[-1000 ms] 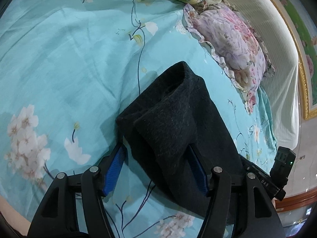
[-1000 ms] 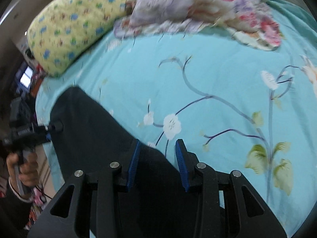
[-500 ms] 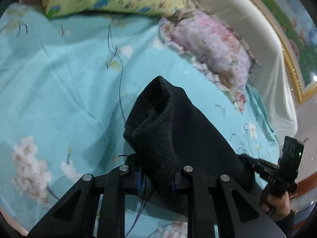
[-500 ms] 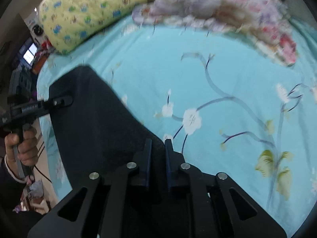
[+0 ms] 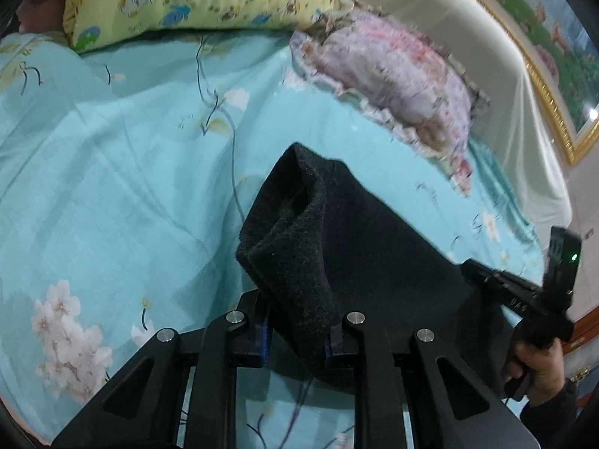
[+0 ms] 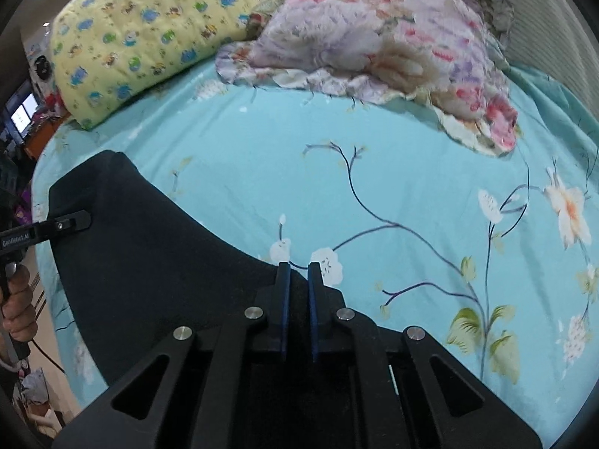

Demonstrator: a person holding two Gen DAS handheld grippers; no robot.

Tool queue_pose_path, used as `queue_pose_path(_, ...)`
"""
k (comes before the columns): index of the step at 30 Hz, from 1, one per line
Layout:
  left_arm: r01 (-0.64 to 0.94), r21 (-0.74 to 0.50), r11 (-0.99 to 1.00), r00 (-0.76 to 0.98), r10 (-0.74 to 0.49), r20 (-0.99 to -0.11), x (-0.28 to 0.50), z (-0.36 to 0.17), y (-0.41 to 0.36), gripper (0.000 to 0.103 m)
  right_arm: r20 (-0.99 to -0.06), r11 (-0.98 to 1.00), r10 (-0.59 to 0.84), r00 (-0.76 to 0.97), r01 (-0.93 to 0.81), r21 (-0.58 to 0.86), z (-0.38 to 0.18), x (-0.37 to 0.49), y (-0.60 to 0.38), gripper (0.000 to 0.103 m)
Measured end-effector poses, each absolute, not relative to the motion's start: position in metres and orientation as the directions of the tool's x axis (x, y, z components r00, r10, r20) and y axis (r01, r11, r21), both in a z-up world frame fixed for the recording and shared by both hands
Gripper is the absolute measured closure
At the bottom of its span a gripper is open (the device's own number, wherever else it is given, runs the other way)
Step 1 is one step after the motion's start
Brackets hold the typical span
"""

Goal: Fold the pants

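Your right gripper (image 6: 297,292) pinches the pants (image 6: 149,262) edge between its nearly closed fingers. The dark cloth spreads left of the fingers to your left gripper (image 6: 80,220), which clamps its far edge. Ahead lies the sheet (image 6: 393,172).

A wide bed under a turquoise cotton sheet printed with pale blossoms (image 6: 374,172) fills the room. A cream padded headboard (image 5: 441,37) backs it; beyond hangs a gilt-framed green landscape painting (image 5: 546,52).

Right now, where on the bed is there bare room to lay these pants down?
Bare sheet lies between the black pants and the floral pillow, and also beside the pants. It is crowded along the head, by the yellow pillow.
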State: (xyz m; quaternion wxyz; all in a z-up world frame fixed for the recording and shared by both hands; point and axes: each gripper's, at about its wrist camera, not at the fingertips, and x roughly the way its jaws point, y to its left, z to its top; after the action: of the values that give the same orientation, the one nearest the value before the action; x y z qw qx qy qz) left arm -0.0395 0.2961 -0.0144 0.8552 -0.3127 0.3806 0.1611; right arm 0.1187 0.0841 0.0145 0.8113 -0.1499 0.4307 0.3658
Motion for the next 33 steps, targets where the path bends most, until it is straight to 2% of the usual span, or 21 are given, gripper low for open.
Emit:
queue_pose_path(3, -0.54, -0.405, 0.738, 0.652, 0.062, -0.756, -0.047, -0.009, 0.299, 0.065, -0.814, 0.697, 0.474, 0.336, -0.708, 0.113, 0.008, 0.121, 0.081, 0.091)
queue_pose_path(5, -0.555, -0.408, 0.725, 0.662, 0.088, -0.744, -0.057, -0.001, 0.302, 0.059, -0.801, 0.714, 0.478, 0.361, -0.691, 0.115, 0.015, 0.118, 0.074, 0.086)
queue_pose_path(7, -0.564, -0.414, 0.715, 0.672, 0.106, -0.733, -0.065, 0.008, 0.306, 0.058, -0.791, 0.736, 0.477, 0.383, -0.666, 0.121, 0.023, 0.118, 0.064, 0.085)
queue_pose_path(14, -0.53, -0.425, 0.734, 0.707, 0.105, -0.699, -0.07, 0.036, 0.293, 0.054, -0.734, 0.772, 0.554, 0.394, -0.573, 0.274, 0.043, 0.107, 0.008, 0.084)
queue_pose_path(15, -0.518, -0.424, 0.743, 0.711, 0.098, -0.697, -0.068, 0.04, 0.287, 0.049, -0.728, 0.778, 0.555, 0.401, -0.559, 0.286, 0.044, 0.103, -0.002, 0.083)
queue_pose_path(17, -0.495, -0.426, 0.757, 0.717, 0.079, -0.692, -0.062, 0.045, 0.278, 0.046, -0.724, 0.786, 0.558, 0.406, -0.537, 0.305, 0.044, 0.093, -0.017, 0.074)
queue_pose_path(18, -0.485, -0.426, 0.764, 0.72, 0.071, -0.691, -0.057, 0.047, 0.272, 0.046, -0.721, 0.79, 0.558, 0.41, -0.529, 0.31, 0.044, 0.089, -0.022, 0.064)
queue_pose_path(19, -0.463, -0.426, 0.777, 0.724, 0.055, -0.688, -0.052, 0.049, 0.264, 0.046, -0.718, 0.793, 0.558, 0.416, -0.522, 0.314, 0.044, 0.085, -0.028, 0.059)
queue_pose_path(33, -0.27, -0.4, 0.876, 0.687, -0.116, -0.717, 0.013, 0.045, 0.165, 0.044, -0.679, 0.844, 0.533, 0.505, -0.378, 0.381, 0.045, 0.026, -0.125, 0.059)
